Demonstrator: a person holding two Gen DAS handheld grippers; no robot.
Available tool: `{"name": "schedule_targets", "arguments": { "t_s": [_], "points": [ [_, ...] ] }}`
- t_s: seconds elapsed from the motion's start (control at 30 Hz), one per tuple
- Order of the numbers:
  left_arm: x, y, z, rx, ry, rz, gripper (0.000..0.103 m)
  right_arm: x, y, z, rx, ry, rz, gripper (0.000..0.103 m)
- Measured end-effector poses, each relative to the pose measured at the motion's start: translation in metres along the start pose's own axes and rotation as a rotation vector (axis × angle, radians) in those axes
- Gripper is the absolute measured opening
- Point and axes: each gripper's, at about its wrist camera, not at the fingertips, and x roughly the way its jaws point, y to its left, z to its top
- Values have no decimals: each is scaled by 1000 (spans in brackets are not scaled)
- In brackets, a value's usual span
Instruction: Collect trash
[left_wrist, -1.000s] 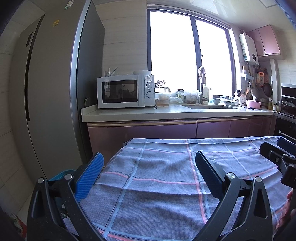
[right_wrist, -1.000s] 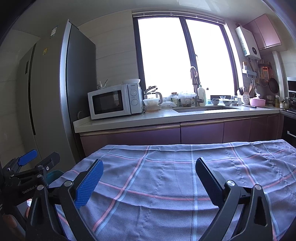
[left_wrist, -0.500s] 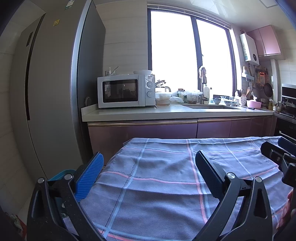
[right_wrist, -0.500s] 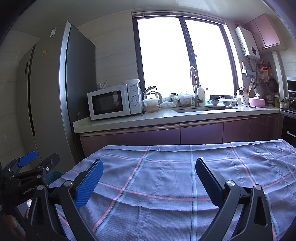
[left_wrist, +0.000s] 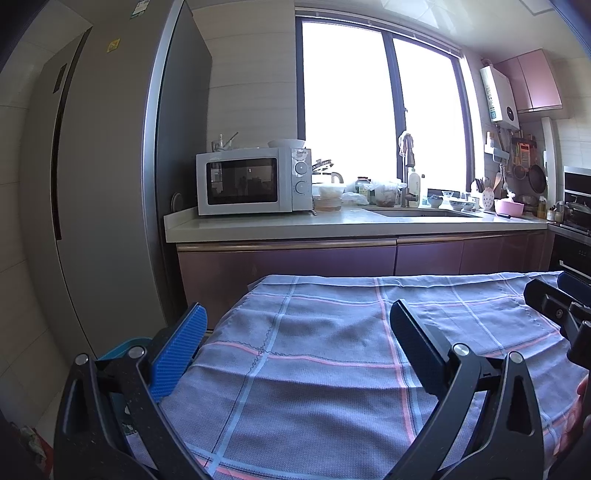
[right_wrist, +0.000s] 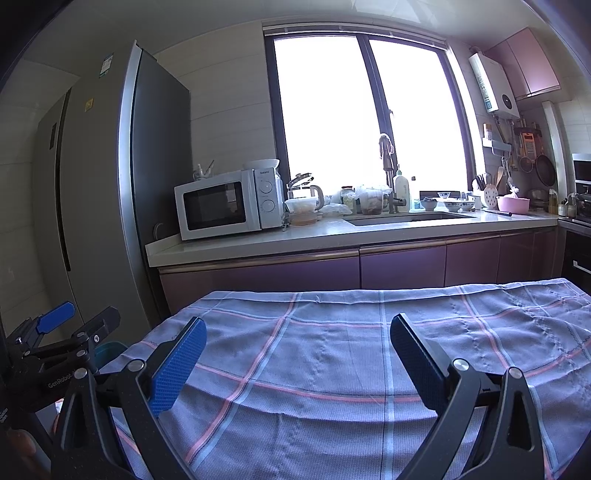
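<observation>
Almost no change over the last second: left gripper and right gripper stay level above the checked tablecloth, fingers spread wide, holding nothing; only a slight drift of view. No trash shows on the cloth; a teal bin sits by the table's left edge, so collection apparently has not started.

"GenRobot" is printed on the left tongs.

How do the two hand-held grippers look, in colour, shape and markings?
Both the left gripper and the right gripper have black angular frames with silver bolts and flat fingers faced with textured blue pads. The left frame carries white lettering, partly readable as "GenRobot".
</observation>
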Motion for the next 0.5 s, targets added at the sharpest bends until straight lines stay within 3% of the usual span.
{"name": "schedule_targets", "arguments": {
  "t_s": [0.5],
  "points": [
    [2,0,-1,1,-1,3,98,3,1,0,2,2,-5,96]
  ]
}}
